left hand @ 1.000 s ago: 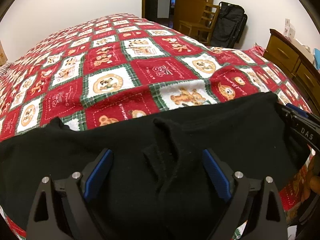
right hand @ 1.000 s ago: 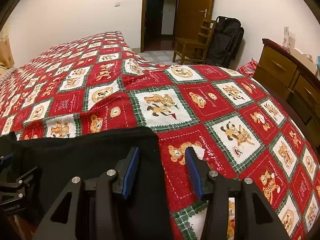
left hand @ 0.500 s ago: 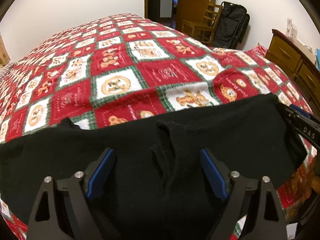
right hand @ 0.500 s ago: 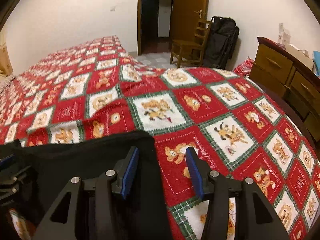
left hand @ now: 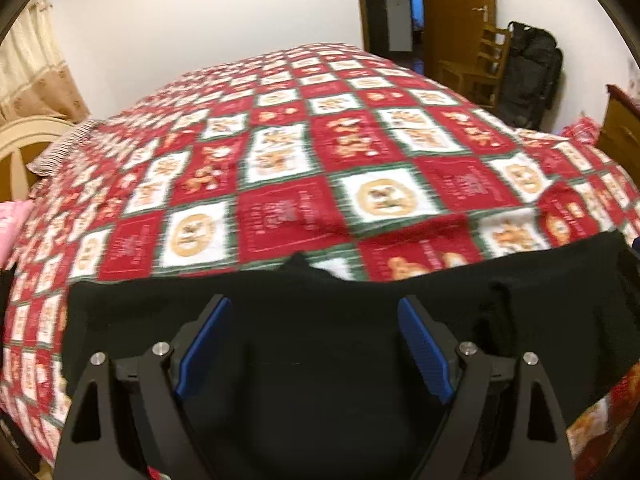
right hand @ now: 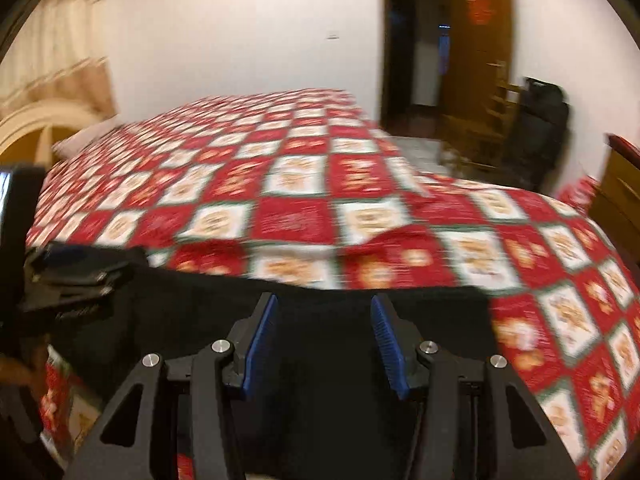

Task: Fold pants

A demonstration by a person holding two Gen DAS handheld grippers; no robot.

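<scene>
Black fabric fills the near edge of both views: one pair of pants (left hand: 360, 320) lies on the bed, on a red, white and green patchwork quilt (left hand: 320, 184). Its long axis runs left to right across the near side of the bed, parallel to that edge. Its far edge is almost straight, with one small peak near the middle in the left wrist view. Waist and leg ends cannot be told apart, since the dark cloth shows little detail and both pictures are blurred.

One left gripper (left hand: 316, 344) sits over the cloth with its two blue-padded fingers (left hand: 202, 346) spread wide, nothing pinched between them. One right gripper (right hand: 322, 340) is over the cloth too, near the garment's right end, its two fingers parted with a clear gap, holding nothing. Whether either one touches the fabric cannot be told.

In the right wrist view the other tool appears dark at the far left. Beyond the bed stand one wooden chair (left hand: 476, 68), one black bag (left hand: 532, 72), one open door (left hand: 456, 12) and a dresser (right hand: 624, 192).
</scene>
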